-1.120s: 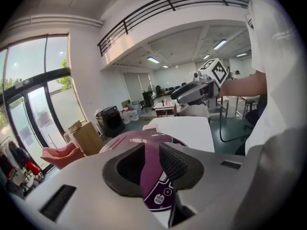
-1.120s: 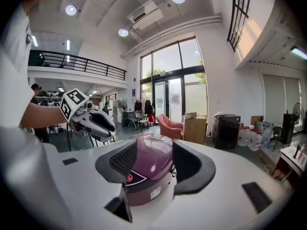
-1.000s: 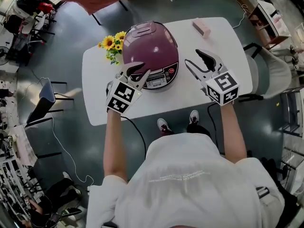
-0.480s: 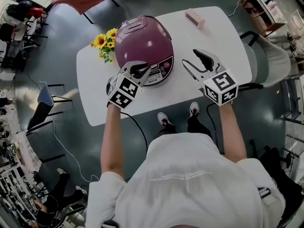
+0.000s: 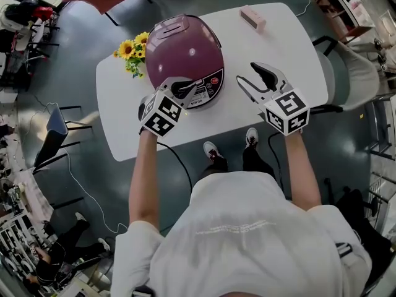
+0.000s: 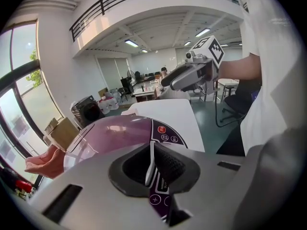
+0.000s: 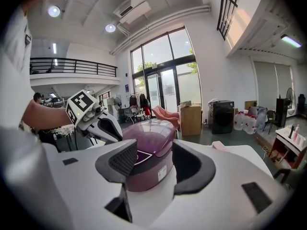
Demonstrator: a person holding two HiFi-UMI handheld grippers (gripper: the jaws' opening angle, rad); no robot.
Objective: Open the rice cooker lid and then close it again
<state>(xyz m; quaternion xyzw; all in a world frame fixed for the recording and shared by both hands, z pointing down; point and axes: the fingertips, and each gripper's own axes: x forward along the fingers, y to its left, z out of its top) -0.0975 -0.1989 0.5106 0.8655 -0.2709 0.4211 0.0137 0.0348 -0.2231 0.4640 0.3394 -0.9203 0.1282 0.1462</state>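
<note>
A purple rice cooker (image 5: 182,45) stands on the white table (image 5: 291,48) with its lid down. Its control panel (image 5: 207,86) faces me. My left gripper (image 5: 185,87) hovers right at the cooker's front top edge, just above the panel (image 6: 165,133). In the left gripper view its jaws (image 6: 152,150) have just been closing and stand shut, with nothing that I can make out between the pads. My right gripper (image 5: 253,79) is open to the right of the cooker, apart from it. The right gripper view shows the cooker (image 7: 148,138) beyond its spread jaws (image 7: 154,152).
A bunch of sunflowers (image 5: 131,51) lies at the cooker's left. A small pink box (image 5: 252,17) sits at the table's far edge. A grey chair (image 5: 349,85) stands off the table's right end. A black cable (image 5: 179,166) runs beneath the near edge.
The left gripper's jaws have closed, and it has sunk toward the cooker's front top edge. The right gripper has dropped slightly and stays open.
</note>
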